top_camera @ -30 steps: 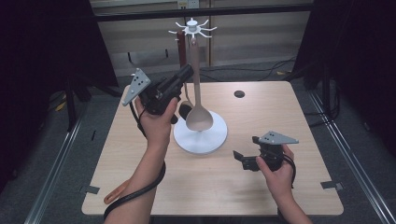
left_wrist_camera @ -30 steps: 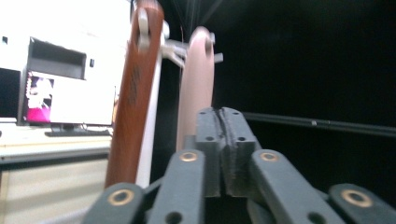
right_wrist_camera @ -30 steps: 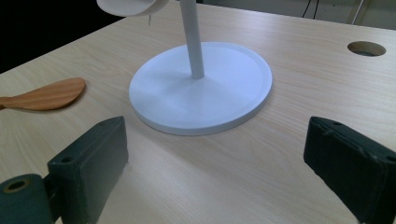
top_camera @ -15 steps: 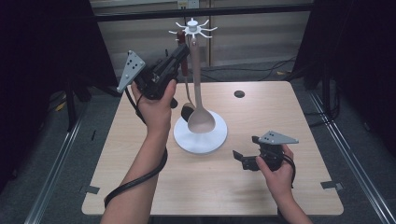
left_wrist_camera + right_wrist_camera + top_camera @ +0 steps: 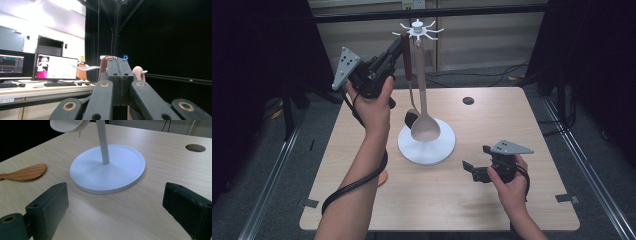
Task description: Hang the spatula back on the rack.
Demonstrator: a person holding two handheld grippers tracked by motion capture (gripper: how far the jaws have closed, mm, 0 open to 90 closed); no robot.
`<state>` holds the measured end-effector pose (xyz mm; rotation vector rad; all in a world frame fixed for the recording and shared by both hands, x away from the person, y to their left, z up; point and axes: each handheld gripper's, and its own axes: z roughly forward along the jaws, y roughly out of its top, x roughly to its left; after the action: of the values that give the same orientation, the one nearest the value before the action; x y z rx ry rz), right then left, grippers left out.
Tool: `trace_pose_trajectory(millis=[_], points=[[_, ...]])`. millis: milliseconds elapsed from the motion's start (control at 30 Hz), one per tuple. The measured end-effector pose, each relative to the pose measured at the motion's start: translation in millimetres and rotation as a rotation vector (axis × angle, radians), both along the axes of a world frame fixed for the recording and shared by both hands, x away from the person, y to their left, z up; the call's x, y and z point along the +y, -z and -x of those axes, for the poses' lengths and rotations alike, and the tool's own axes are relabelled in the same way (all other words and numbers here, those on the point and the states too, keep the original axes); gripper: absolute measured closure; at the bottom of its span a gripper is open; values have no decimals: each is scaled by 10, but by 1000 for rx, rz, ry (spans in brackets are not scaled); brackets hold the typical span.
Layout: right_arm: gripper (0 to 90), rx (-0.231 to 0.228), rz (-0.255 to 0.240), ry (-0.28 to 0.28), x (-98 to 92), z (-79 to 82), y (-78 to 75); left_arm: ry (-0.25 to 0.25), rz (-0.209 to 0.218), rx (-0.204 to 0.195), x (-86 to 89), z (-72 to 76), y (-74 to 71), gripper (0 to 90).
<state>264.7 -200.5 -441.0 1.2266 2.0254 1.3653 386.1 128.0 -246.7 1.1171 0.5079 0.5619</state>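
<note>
Left gripper [image 5: 398, 47] clamps the ladle [image 5: 407, 62] handle near the rack [image 5: 418, 31] hooks; line the loop up slowly. Right gripper [image 5: 472, 169] rests open.

My left tongs [image 5: 399, 46] came up from beside the stand's [image 5: 426, 145] pole to just under its hook crown [image 5: 418, 31], lifting the dark-handled ladle [image 5: 408, 70] they clamp. Ladle bowl went from low at the base to hanging clear above it. My left forearm [image 5: 362, 165] now stretched higher over the desk [image 5: 532, 150].
</note>
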Motion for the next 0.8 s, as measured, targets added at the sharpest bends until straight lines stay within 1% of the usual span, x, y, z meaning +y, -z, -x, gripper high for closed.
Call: trace_pose_trajectory(millis=[33, 133, 167, 300, 333, 400, 500, 600, 700, 733, 800], points=[[59, -1, 0, 1, -1, 0, -1, -6, -3, -1, 5, -4, 0, 900], [59, -1, -3, 1, -5, 0, -4, -22, 8, 12, 45, -37, 9, 900], [59, -3, -2, 1, -8, 0, -3, -22, 16, 16, 54, -49, 14, 900], [59, -3, -2, 1, -15, -1, -4, -14, 25, 28, 99, -90, 18, 900], [59, -2, -6, 3, -15, -2, -4, -18, 35, 33, 112, -92, 18, 900], [59, -7, -4, 2, -18, -6, -6, -6, 63, 44, 138, -77, 20, 900], [60, -9, -6, 1, -14, -5, -11, 12, 64, 22, 129, -10, 12, 900], [60, -7, -5, 3, -4, -7, -8, 47, 59, -3, 70, 68, -9, 900], [60, -7, -6, -3, 7, -6, -8, 77, 39, -21, -24, 132, -37, 900], [60, -9, -4, -4, 8, -6, -10, 86, 40, -20, -48, 139, -42, 900], [60, -9, -5, -3, 14, -4, -16, 92, 16, -22, -107, 154, -47, 900]])
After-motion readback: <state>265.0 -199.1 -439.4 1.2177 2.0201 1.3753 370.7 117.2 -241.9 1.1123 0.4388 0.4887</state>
